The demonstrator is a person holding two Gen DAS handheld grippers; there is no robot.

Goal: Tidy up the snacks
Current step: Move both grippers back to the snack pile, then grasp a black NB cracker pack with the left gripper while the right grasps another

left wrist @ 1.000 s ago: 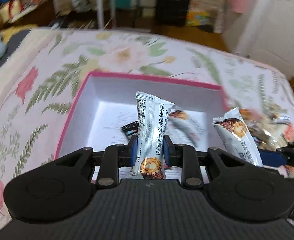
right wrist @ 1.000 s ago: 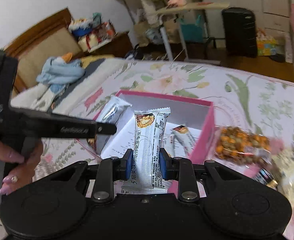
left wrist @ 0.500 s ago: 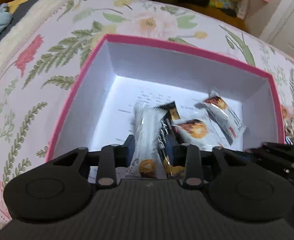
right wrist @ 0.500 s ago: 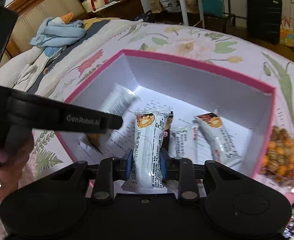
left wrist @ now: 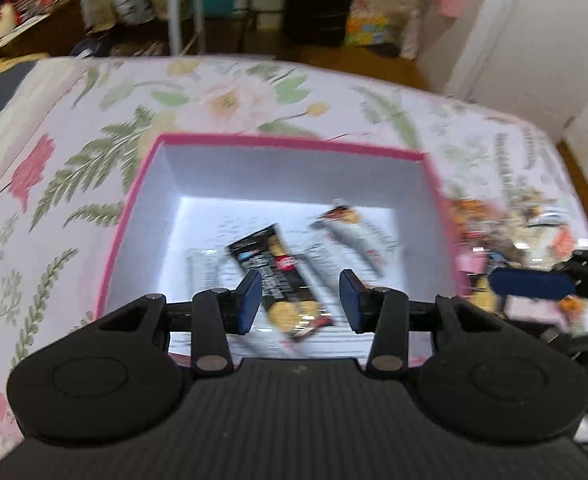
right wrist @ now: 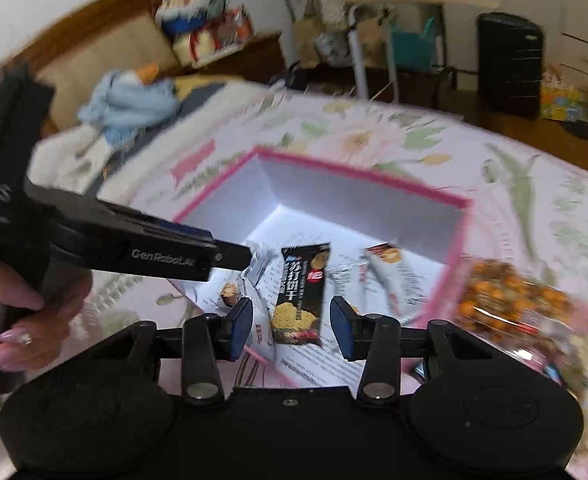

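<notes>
A pink-rimmed white box (left wrist: 289, 145) (right wrist: 358, 174) sits on the floral bedspread. Inside lie a black snack packet (left wrist: 277, 276) (right wrist: 302, 292) and white snack packets (left wrist: 358, 232) (right wrist: 390, 276); another white packet (right wrist: 253, 280) lies at the near left of the box. My left gripper (left wrist: 301, 300) is open and empty above the box's near edge. My right gripper (right wrist: 290, 326) is open and empty above the box's near side. The left gripper's body (right wrist: 133, 240) shows at the left of the right wrist view.
A bag of orange nuts (right wrist: 510, 300) and several loose snacks (left wrist: 526, 232) lie on the bedspread right of the box. A blue cloth (right wrist: 133, 96) lies at the bed's far left. Furniture and a black case (left wrist: 320, 2) stand beyond the bed.
Both grippers have opened and let their white snack packets drop into the box. Both have pulled back and up from the box.
</notes>
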